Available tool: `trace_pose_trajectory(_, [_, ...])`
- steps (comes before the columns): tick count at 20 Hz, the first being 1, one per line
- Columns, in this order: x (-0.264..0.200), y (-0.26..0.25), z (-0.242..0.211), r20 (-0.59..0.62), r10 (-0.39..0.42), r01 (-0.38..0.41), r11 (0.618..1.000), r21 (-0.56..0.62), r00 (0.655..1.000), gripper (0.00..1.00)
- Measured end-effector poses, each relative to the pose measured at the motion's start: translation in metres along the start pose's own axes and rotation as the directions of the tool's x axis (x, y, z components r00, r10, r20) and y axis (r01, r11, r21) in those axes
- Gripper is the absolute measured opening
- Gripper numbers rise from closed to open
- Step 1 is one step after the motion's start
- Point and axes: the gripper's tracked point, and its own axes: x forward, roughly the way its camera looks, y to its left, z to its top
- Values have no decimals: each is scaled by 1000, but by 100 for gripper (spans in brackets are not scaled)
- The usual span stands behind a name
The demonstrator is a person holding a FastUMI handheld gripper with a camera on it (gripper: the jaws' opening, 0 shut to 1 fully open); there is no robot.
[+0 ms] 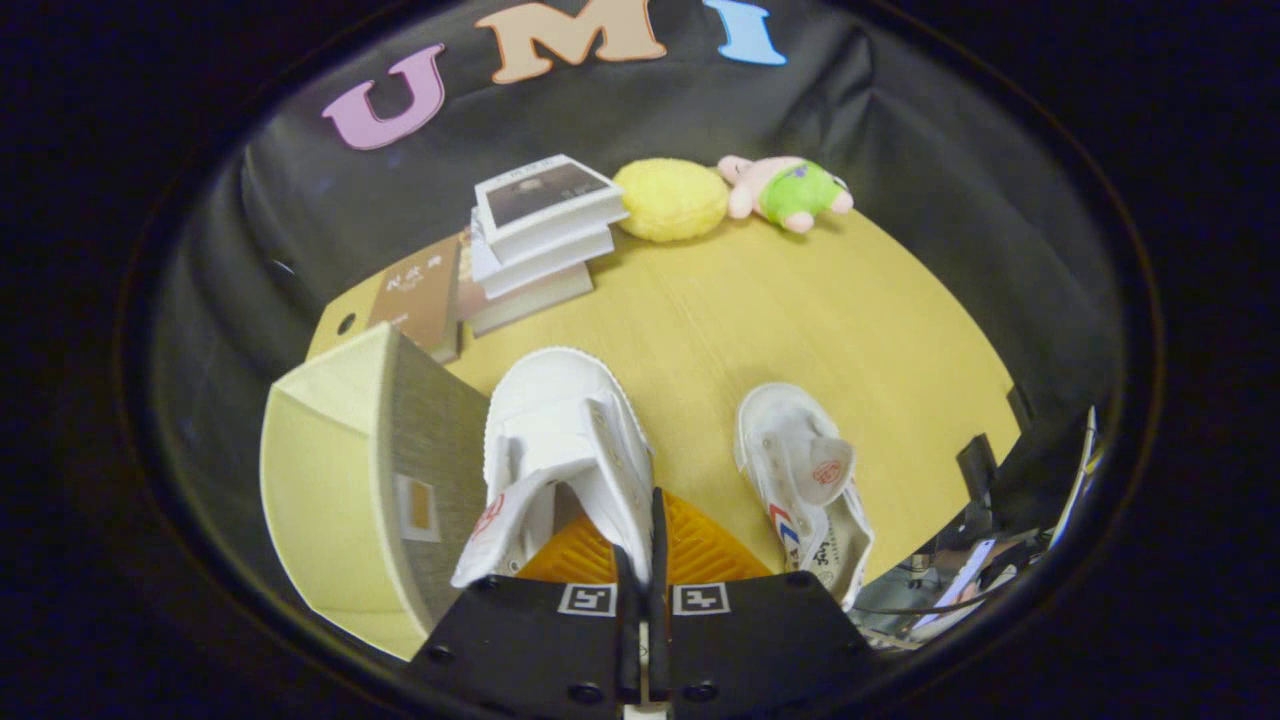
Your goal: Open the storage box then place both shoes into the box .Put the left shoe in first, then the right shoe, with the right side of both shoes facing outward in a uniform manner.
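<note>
One wooden table [800,310] fills mid-frame, black cloth behind. One storage box [350,480], open, sits at lower left. Two white shoes: one shoe [560,440] at centre, its collar pinched between my gripper [640,530] fingers (nearly together), the other shoe [805,480] lower right. Three stacked books [540,240] and two plush toys [730,195] sit up top.

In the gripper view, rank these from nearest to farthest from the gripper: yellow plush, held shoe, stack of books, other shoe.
1. Held shoe, its wall pinched by the gripper.
2. Other shoe, on the table beside it.
3. Stack of books, beyond the box.
4. Yellow plush, by the wall.
</note>
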Motion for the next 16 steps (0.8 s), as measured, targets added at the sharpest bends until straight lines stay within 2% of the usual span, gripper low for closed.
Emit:
trace_pose_trajectory(3, [-52,41,34,92,86,-89,996,27,992,6])
trace_pose_trajectory(5, [-72,75,40,113,139,-145,988,45,984,6])
trace_pose_trajectory(9, [-67,152,4,11,280,-280,960,24,960,6])
trace_pose_trajectory(11, [-46,169,-12,-25,283,-283,959,14,959,6])
trace_pose_trajectory(16, [-14,183,-21,-64,190,-189,982,23,980,6])
